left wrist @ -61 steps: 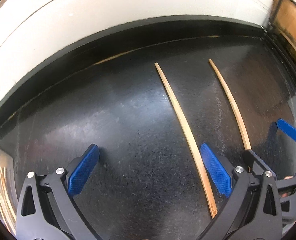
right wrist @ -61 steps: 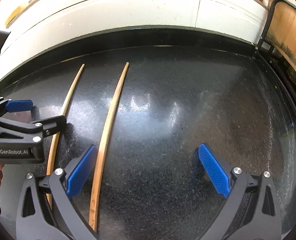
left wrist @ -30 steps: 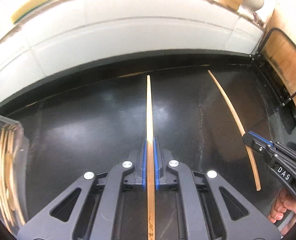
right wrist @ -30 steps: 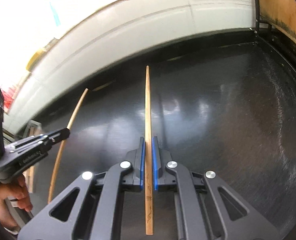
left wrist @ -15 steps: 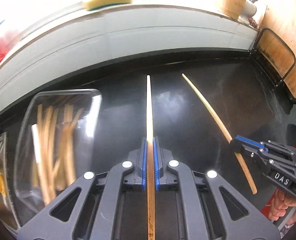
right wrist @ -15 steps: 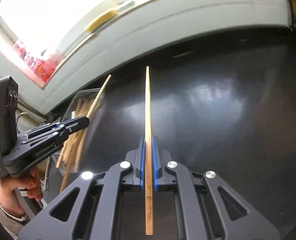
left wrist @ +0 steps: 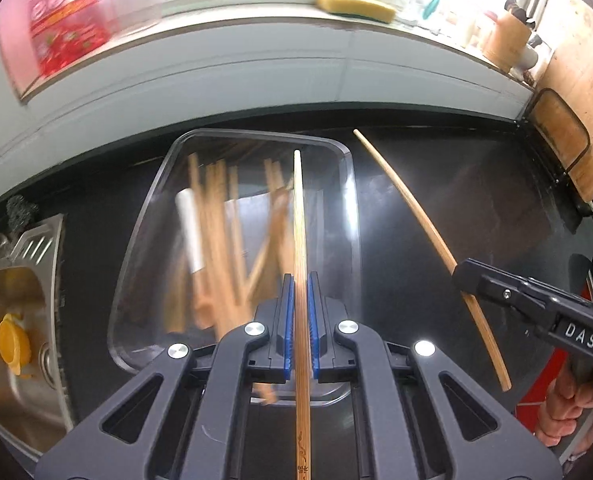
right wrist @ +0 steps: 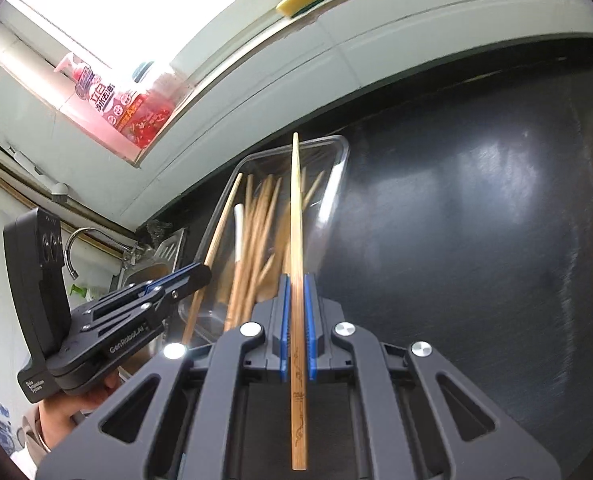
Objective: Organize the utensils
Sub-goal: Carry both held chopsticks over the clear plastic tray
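Observation:
My left gripper [left wrist: 300,280] is shut on a bamboo chopstick [left wrist: 299,216] that points forward over a clear plastic container [left wrist: 144,216] holding several chopsticks. My right gripper [right wrist: 295,280] is shut on a second chopstick [right wrist: 295,208], whose tip reaches over the same container [right wrist: 336,184]. In the left wrist view the right gripper [left wrist: 460,278] shows at the right with its chopstick [left wrist: 408,200] beside the container. In the right wrist view the left gripper [right wrist: 200,272] shows at the left with its chopstick [right wrist: 220,232] over the container.
A steel sink [left wrist: 12,320] with a yellow thing in it lies left of the container on the black counter [left wrist: 476,208]. A sponge [left wrist: 354,6] and a red pouch [left wrist: 64,16] sit on the sill. A wooden board in a rack [left wrist: 560,140] stands at right.
Both grippers, each holding its chopstick, have swung left across the counter. The container has come from the left side to directly under the chopsticks.

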Tool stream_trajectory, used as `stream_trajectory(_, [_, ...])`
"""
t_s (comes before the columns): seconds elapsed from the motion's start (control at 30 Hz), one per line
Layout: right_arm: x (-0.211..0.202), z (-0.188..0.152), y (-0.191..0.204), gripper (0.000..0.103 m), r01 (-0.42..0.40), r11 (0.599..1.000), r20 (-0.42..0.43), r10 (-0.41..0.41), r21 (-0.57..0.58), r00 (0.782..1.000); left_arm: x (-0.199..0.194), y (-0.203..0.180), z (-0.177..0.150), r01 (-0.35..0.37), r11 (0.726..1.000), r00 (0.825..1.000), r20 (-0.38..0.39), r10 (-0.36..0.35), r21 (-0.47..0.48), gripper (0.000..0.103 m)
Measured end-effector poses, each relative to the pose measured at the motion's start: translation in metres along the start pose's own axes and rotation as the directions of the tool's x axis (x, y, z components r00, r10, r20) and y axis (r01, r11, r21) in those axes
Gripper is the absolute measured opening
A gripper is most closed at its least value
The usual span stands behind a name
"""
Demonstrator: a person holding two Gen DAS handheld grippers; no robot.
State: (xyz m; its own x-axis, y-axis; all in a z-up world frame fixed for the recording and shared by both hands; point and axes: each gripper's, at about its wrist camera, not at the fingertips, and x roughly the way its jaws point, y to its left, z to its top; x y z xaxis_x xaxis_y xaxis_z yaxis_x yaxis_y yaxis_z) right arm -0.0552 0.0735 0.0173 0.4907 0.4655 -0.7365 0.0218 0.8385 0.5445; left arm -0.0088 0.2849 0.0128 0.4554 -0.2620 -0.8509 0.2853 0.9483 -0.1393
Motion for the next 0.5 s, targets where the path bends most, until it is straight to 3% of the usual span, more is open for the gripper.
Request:
stream_trajectory(0.27, [0.021, -0.002, 0.041, 0.007, -0.010, 1.000, 0.037, 0.010, -0.009, 0.999, 0.001, 0.034, 0.000, 0.024, 1.000, 1.000, 0.005, -0.024, 0.018, 0.006])
stream_trajectory(0.5, [0.029, -0.008, 0.051, 0.007, 0.003, 1.000, 0.031, -0.002, -0.008, 1.000, 0.008, 0.045, 0.006, 0.081, 0.997, 0.997, -0.010, -0.080, 0.012, 0.006])
